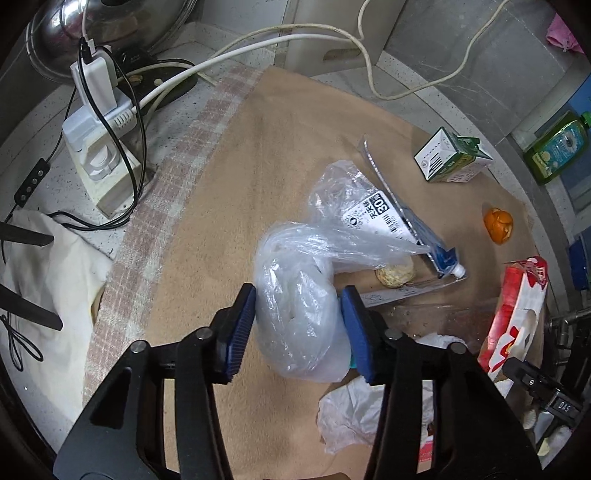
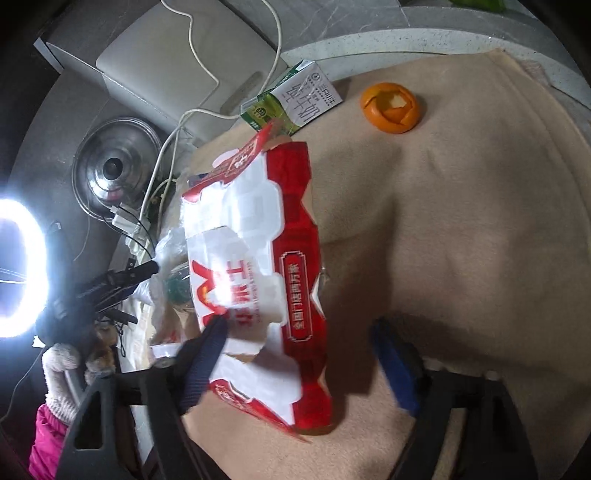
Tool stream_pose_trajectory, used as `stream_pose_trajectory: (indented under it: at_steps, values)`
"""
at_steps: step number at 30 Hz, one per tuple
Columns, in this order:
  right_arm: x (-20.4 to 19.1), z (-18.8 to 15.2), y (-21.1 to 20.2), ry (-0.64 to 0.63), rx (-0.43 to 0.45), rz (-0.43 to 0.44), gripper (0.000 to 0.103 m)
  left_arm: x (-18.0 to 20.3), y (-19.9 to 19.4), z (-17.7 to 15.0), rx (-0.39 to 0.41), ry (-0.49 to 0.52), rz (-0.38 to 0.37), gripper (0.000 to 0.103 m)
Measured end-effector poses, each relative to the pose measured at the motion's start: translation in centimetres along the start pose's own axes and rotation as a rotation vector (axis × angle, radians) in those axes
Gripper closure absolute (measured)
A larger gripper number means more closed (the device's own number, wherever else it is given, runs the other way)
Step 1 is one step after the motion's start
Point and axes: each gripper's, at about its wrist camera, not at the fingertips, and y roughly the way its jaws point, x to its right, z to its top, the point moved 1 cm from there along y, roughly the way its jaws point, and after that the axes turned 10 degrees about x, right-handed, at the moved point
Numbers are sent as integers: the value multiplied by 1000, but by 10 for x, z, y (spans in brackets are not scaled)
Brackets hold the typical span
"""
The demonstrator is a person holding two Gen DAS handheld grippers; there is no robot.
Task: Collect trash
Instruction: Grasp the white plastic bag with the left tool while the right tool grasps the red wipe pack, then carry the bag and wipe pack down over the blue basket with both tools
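My left gripper (image 1: 297, 325) is shut on a crumpled clear plastic bag (image 1: 299, 302) over the tan cloth (image 1: 240, 184). A blue-and-white pouch (image 1: 399, 225), a pale lump (image 1: 394, 275), a milk carton (image 1: 448, 157), orange peel (image 1: 498, 225) and crumpled tissue (image 1: 354, 413) lie around it. My right gripper (image 2: 306, 354) is open; a red-and-white paper bag (image 2: 258, 266) stands between its fingers, against the left one. The carton (image 2: 295, 99) and peel (image 2: 391, 107) lie beyond it.
A power strip with chargers and cables (image 1: 98, 155) and a steel pot lid (image 1: 110, 22) sit at the back left. A white cloth (image 1: 48, 280) lies left. A green bottle (image 1: 557, 147) stands off the cloth at right. A ring light (image 2: 18, 273) glares left.
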Motion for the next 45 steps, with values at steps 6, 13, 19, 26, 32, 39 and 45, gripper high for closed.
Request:
stream_pose_trajectory:
  at_steps: [6, 13, 19, 26, 32, 39, 45]
  values:
    - [-7, 2, -4, -2, -18, 45, 70, -2, 0, 3, 20, -18, 8, 71]
    - [-17, 2, -12, -47, -6, 60, 76, -6, -11, 6, 52, -53, 9, 83]
    - [-20, 11, -34, -63, 50, 74, 82, -12, -27, 7, 84, -80, -2, 86]
    - [-24, 16, -53, -101, 96, 51, 99, -16, -52, 6, 137, -97, -6, 89]
    - [-32, 16, -65, -135, 122, 45, 100, -20, -83, 6, 199, -91, 5, 90]
    - [-57, 18, -89, -206, 164, 86, 100, -26, -124, -10, 252, -86, 9, 90]
    - [-79, -2, -101, -277, 147, 126, 100, -35, -156, -45, 269, -84, 22, 90]
